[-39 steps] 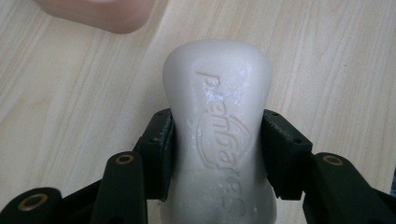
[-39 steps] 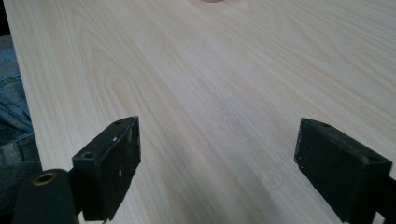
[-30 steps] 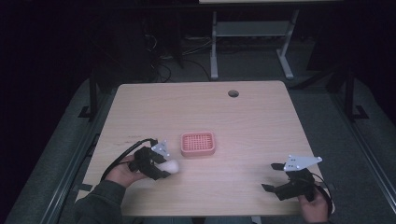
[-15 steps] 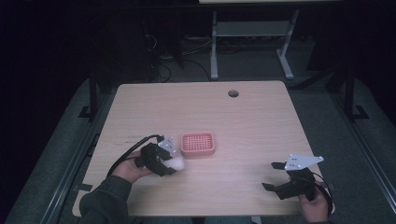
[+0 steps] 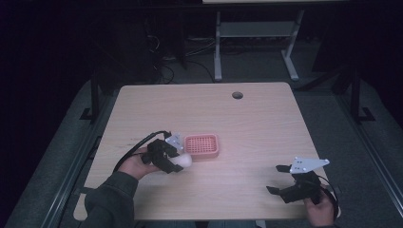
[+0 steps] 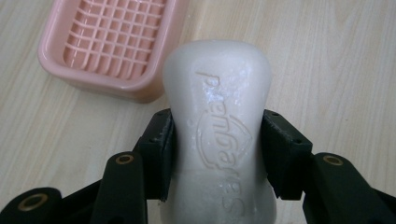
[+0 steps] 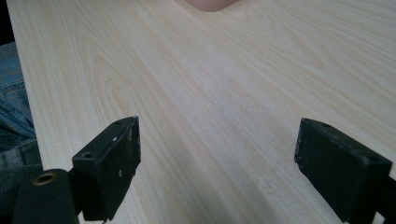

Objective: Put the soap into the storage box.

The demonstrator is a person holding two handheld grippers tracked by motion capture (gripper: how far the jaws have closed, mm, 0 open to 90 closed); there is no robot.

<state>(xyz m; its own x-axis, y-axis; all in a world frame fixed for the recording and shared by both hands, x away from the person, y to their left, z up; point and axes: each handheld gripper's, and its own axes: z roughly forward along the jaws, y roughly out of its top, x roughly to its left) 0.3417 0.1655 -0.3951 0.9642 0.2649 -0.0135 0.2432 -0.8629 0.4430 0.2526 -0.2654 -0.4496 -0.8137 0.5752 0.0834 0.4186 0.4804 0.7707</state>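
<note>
White soap bar (image 6: 217, 126) clamped by the left gripper (image 6: 217, 154).
It is held just beside the pink soap dish (image 5: 202, 145) (mid-table); the right gripper (image 7: 217, 163) is spread wide, nothing held.

The white soap bar (image 6: 217, 130) is showing the embossed brand word "Safeguard", running along its length and reading upside down in the left gripper view, above a raised shield-shaped emblem pressed into the same face.
</note>
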